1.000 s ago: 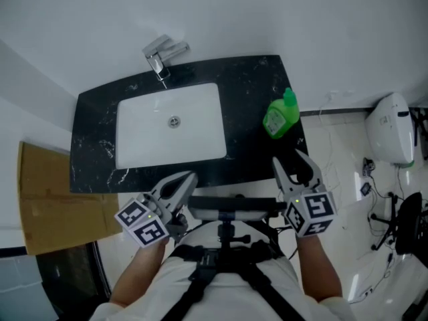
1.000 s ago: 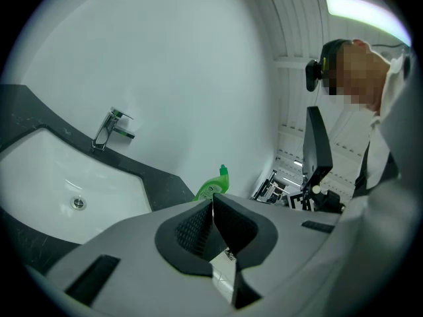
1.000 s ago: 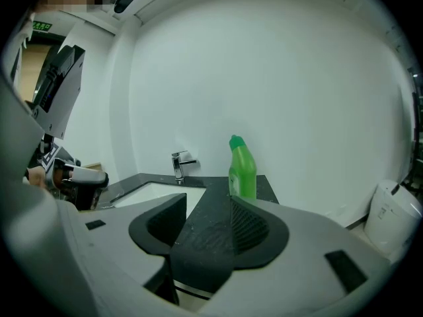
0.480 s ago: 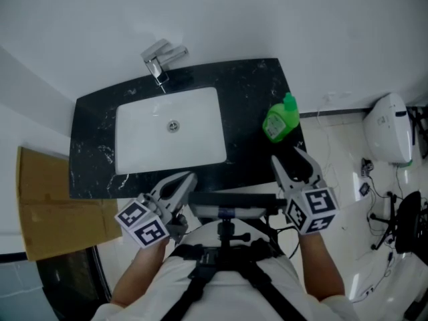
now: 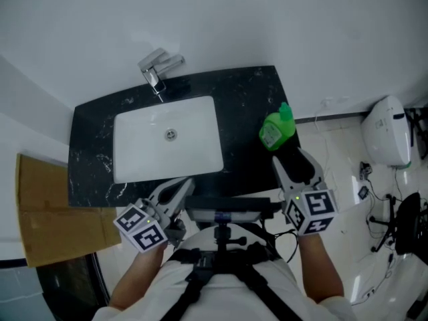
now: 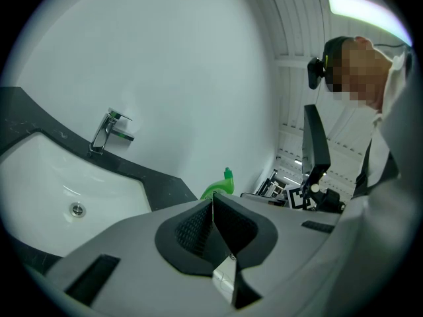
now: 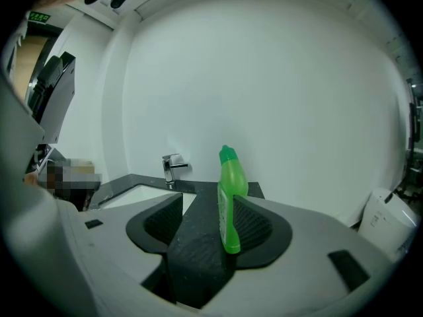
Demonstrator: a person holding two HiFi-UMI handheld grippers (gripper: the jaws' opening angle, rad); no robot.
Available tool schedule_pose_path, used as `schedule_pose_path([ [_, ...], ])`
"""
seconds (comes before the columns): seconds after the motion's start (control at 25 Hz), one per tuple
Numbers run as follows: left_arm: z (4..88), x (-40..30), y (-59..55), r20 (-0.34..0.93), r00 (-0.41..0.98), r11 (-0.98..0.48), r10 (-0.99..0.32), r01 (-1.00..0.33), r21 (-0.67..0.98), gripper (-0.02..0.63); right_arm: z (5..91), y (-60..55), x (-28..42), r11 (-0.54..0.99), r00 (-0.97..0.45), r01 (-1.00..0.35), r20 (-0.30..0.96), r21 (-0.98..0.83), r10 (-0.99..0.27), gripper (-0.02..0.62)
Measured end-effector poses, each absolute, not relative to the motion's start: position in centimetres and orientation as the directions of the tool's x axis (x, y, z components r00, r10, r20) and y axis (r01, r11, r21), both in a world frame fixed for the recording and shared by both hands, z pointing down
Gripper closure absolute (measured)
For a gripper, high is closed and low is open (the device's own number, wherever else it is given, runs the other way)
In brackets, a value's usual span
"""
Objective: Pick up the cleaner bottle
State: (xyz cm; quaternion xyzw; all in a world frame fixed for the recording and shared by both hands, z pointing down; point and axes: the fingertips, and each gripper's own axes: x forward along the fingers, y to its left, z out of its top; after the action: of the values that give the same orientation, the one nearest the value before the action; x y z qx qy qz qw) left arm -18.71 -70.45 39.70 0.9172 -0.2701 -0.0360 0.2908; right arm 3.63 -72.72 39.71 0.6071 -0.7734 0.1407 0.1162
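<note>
White wall stands behind a black, white-veined stone bench [image 5: 247, 95] with a white rectangular sink [image 5: 144, 149] sunk into its left and middle part and a chrome lever faucet [image 5: 158, 68] at the back edge behind the basin. A green plastic cleaner bottle [image 5: 276, 128] with a green cap stands upright on the bench close to its right edge, to the right of the sink and apart from it. The right hand-held gripper [image 5: 295, 166] is held at the front right corner of the bench, pointing at the bottle; its jaws are released and have just been opening. In the right gripper view the bottle [image 7: 229, 200] shows in the gap of that hand-held gripper [image 7: 207, 207], nearer the right jaw, yet the pads do not press on it, and the head view shows it standing just beyond the jaw tips. The left hand-held gripper [image 5: 184, 184] is held at the front edge of the bench before the sink, and the left gripper view shows its jaws [image 6: 213, 202] clenched with nothing between them. A flat brown cardboard sheet [image 5: 47, 206] lies beyond the left edge of the bench, and a white rounded appliance [image 5: 386, 129] sits off to the right on the pale floor.
</note>
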Motion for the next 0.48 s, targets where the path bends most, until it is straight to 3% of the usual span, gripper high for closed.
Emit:
schedule_pose_path([
  [0.48,39.7,-18.9,-71.0,0.105,0.84,-0.675,-0.532,-0.496,0.547,0.606,39.4,-74.0,4.8,0.204,-0.216,-0.976,0.329,-0.071,-0.919,0.324],
])
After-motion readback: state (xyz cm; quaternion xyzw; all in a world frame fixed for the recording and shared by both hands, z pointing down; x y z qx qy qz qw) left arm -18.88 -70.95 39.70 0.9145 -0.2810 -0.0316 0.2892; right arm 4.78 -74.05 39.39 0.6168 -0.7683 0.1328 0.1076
